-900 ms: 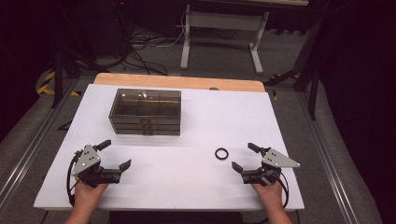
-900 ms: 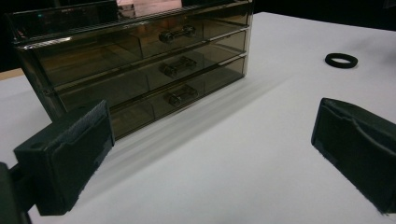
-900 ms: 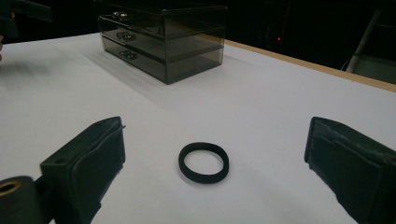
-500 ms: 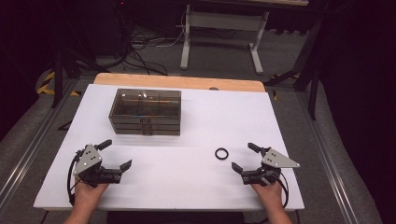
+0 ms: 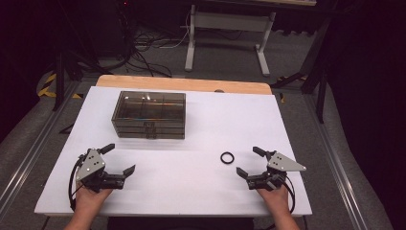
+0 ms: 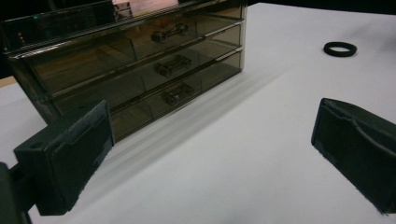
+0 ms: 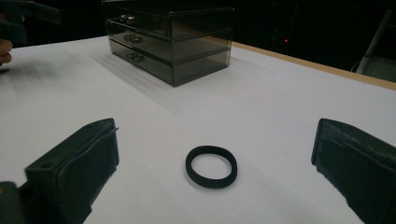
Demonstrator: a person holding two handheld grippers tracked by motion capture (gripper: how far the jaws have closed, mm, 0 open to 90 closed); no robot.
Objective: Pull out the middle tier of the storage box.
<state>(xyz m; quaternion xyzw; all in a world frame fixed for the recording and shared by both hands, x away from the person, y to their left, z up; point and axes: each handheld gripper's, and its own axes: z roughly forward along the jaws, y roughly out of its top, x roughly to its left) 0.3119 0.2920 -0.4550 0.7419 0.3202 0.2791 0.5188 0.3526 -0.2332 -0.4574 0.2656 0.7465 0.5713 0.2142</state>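
Work looks unstarted: our right gripper (image 5: 250, 161) and left gripper (image 5: 119, 158) gape empty; ring (image 5: 227, 157) lies loose, drawer box (image 5: 148, 115) closed.

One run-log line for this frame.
left gripper: open, empty | right gripper: open, facing black ring | ring: flat on table, untouched | drawer box: drawers closed

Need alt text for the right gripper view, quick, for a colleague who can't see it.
A black ring lies flat on the white table, just ahead of the open right gripper and untouched by its jaws. Farther back on the left stands a smoky clear three-drawer box, drawers shut.
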